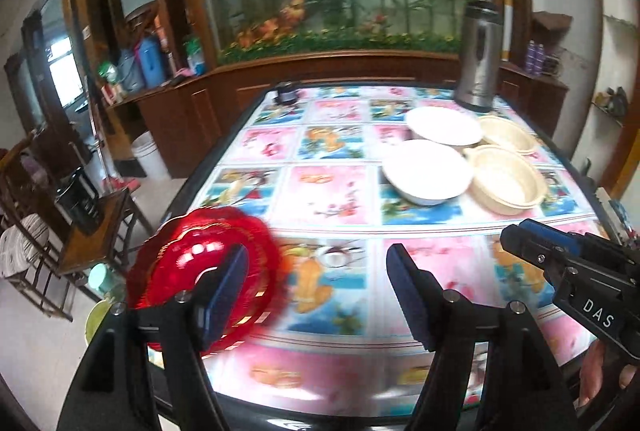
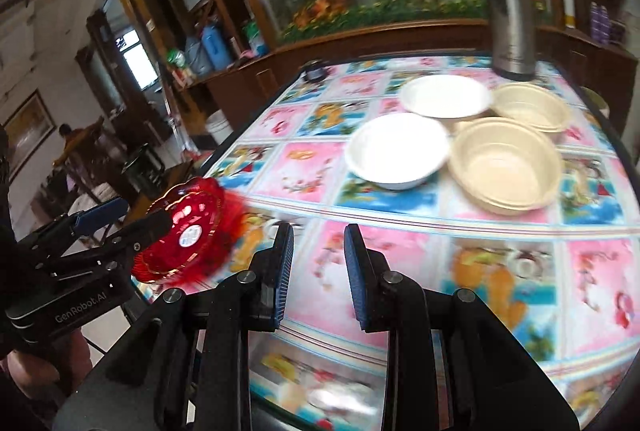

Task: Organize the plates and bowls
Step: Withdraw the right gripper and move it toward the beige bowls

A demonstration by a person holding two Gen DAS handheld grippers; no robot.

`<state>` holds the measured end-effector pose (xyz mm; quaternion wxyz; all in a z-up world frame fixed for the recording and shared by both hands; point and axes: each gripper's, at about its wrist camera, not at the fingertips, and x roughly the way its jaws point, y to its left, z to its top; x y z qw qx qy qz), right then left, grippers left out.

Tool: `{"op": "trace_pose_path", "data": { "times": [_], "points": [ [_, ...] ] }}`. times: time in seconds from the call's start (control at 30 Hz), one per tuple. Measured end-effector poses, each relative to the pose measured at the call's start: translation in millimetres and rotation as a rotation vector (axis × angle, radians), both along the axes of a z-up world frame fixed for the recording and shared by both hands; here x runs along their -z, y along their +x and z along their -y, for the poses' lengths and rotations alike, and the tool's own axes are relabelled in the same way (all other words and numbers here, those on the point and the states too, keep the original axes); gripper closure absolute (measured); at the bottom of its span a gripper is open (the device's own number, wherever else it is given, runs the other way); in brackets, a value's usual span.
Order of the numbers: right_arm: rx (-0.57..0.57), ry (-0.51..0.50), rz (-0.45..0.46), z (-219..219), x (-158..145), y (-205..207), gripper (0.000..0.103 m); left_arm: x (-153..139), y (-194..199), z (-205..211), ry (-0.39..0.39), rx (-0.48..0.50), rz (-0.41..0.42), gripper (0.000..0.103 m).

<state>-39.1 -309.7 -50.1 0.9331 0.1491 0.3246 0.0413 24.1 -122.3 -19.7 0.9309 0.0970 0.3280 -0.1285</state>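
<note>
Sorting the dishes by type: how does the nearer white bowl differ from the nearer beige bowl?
The white bowl is plain white with a thin rim; the beige bowl is tan with a stepped, thicker rim. The beige bowl looks slightly wider. The white bowl sits left of the beige bowl. Both stand upright and look empty on the table.
</note>
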Motion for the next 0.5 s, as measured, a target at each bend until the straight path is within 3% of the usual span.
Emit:
{"op": "trace_pose_path", "data": {
  "times": [0.13, 0.27, 0.5],
  "points": [
    [0.035, -0.013, 0.014, 21, -4, -14, 0.073, 0, -8, 24, 0.009, 0.031, 0.005, 0.031],
    [0.069, -0.025, 0.063, 37, -12, -28, 0.048, 0, -10, 41, 0.019, 0.049, 0.005, 0.031],
    [0.075, 0.005, 0.082, 55, -11, -28, 0.046, 8, -1, 59, 0.026, 0.069, -0.018, 0.031]
  ]
}}
